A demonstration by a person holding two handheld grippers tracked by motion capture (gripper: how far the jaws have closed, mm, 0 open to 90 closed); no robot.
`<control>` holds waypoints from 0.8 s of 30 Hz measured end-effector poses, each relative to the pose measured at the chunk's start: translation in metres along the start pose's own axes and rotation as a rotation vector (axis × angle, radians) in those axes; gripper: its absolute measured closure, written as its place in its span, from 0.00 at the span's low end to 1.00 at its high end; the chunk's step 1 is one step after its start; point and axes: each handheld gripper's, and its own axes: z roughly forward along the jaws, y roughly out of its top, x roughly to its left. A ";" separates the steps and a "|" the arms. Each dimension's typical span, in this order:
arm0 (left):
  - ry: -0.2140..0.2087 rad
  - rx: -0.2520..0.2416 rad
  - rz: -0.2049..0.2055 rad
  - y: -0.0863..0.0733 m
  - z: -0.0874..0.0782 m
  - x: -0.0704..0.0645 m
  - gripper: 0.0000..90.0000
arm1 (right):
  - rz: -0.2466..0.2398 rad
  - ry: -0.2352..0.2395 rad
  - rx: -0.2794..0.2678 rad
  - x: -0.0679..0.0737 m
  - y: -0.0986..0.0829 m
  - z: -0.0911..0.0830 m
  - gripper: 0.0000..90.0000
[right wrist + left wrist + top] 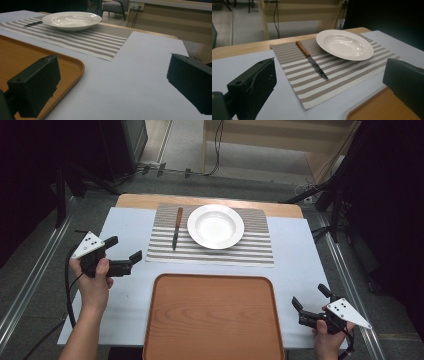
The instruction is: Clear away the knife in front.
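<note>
Two claws, both mine, both spread wide with nothing in them | left gripper [123,249] hovers left of the striped placemat [210,251] | right gripper [310,296] well off its near right corner | white plate [215,226] on the mat, knife [176,227] just left of it | wooden tray [212,317] just in front of the mat

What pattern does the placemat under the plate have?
The placemat has grey-brown and white stripes, clearest in the left gripper view.
</note>
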 end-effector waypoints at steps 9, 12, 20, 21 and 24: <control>-0.023 0.024 0.015 0.010 0.028 0.002 0.00 | 0.007 0.004 -0.003 -0.001 0.000 0.000 0.00; -0.031 0.027 0.010 0.013 0.036 0.003 0.00 | 0.006 0.004 -0.005 -0.001 0.000 0.000 0.00; -0.048 0.051 0.017 0.022 0.064 0.004 0.00 | 0.006 0.002 -0.007 -0.001 0.000 0.000 0.00; -0.048 0.054 0.016 0.022 0.067 0.004 0.00 | 0.006 0.002 -0.007 -0.001 0.000 0.000 0.00; -0.052 0.057 0.013 0.026 0.075 0.005 0.00 | 0.007 0.004 -0.004 -0.001 0.000 0.000 0.00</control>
